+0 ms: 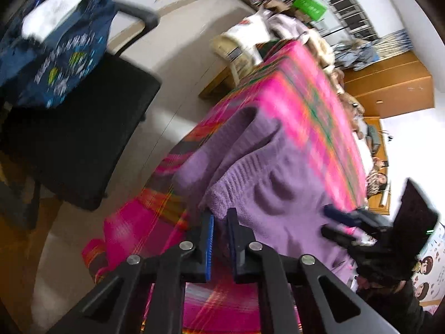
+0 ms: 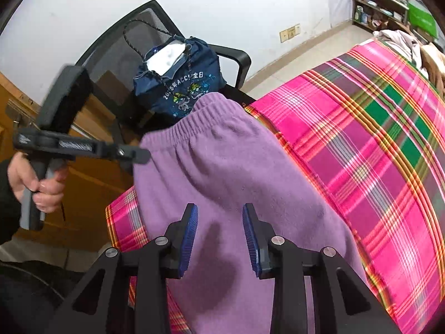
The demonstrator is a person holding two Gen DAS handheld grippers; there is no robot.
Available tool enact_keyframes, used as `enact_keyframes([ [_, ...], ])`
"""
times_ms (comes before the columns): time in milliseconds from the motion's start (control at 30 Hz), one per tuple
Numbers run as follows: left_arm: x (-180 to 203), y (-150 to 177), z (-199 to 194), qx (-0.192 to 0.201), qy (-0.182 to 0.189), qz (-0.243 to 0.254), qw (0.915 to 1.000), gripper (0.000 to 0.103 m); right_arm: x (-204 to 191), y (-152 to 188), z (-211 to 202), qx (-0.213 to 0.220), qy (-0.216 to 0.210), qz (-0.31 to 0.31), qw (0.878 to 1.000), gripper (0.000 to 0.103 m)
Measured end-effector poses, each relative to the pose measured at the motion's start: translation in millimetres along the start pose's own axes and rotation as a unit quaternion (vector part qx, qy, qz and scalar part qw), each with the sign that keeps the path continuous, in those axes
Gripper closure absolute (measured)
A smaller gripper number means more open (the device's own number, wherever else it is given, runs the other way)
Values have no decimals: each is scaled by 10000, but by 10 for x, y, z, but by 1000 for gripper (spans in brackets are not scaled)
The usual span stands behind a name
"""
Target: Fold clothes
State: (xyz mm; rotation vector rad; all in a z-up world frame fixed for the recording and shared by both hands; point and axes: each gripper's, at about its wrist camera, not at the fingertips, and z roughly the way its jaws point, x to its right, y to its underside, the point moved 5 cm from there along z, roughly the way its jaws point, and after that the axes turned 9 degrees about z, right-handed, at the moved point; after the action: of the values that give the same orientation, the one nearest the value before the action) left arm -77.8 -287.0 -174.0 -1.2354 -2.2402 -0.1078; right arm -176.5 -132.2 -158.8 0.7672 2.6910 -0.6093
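Pink plaid cloth (image 2: 361,150) covers the surface, with a black chair (image 2: 116,55) and navy bag (image 2: 178,83) beyond. Left tongs (image 1: 219,217) pinch the ribbed edge of the purple knit garment (image 2: 222,167), narrow. Right tongs (image 2: 219,222) hover above it, wide apart. It lies wrinkled across the surface's corner, elastic waistband toward the chair.

Home room, likely a lived-in bedroom or spare room: pink-and-green plaid cloth-covered worktop (image 2: 361,144), black mesh office chair (image 2: 116,47) holding a navy printed drawstring bag (image 2: 178,83), cluttered storage shelving (image 2: 381,2), orange wooden cabinet (image 1: 389,83), heaped clothes (image 1: 281,25), pale tiled floor (image 1: 178,50).
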Motion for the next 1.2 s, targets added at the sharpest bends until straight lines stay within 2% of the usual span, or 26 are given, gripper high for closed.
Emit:
enact_keyframes([
  [133,368,-361,-407,649,186,757,9948,94,9,-82,-8,31,47,39,10000,68],
  [200,389,-393,-415,715,-21,1127,9911,94,23,-101,-8,36,65,76,9999,68],
  [233,315,-374,-316,568,-160,1182,9912,94,38,-91,14,-1,88,109,9999,68],
  [333,-86,-240,128,-274,-411,941,9943,94,79,-4,88,-165,173,198,9995,68],
  [400,-211,-144,226,-545,-382,948,9933,94,92,76,127,-290,187,253,9991,68],
  [600,-206,-198,70,-547,-265,1002,9931,89,65,523,-12,-628,215,188,9976,68],
  [800,-218,-153,-168,-374,-684,1150,9903,90,15,1086,-109,-944,577,-279,9935,68],
  [967,180,-70,-80,-414,-520,1712,9830,90,3,1362,-39,-1063,917,-642,9880,68],
  [1067,458,-14,158,-555,-410,2003,9773,90,11,1464,12,-1070,1138,-823,9843,68],
  [1167,584,37,416,-740,-459,2192,9718,90,17,1537,63,-1090,1337,-989,9800,79],
  [1200,565,59,487,-847,-558,2175,9708,90,18,1544,79,-1104,1390,-1037,9786,88],
])
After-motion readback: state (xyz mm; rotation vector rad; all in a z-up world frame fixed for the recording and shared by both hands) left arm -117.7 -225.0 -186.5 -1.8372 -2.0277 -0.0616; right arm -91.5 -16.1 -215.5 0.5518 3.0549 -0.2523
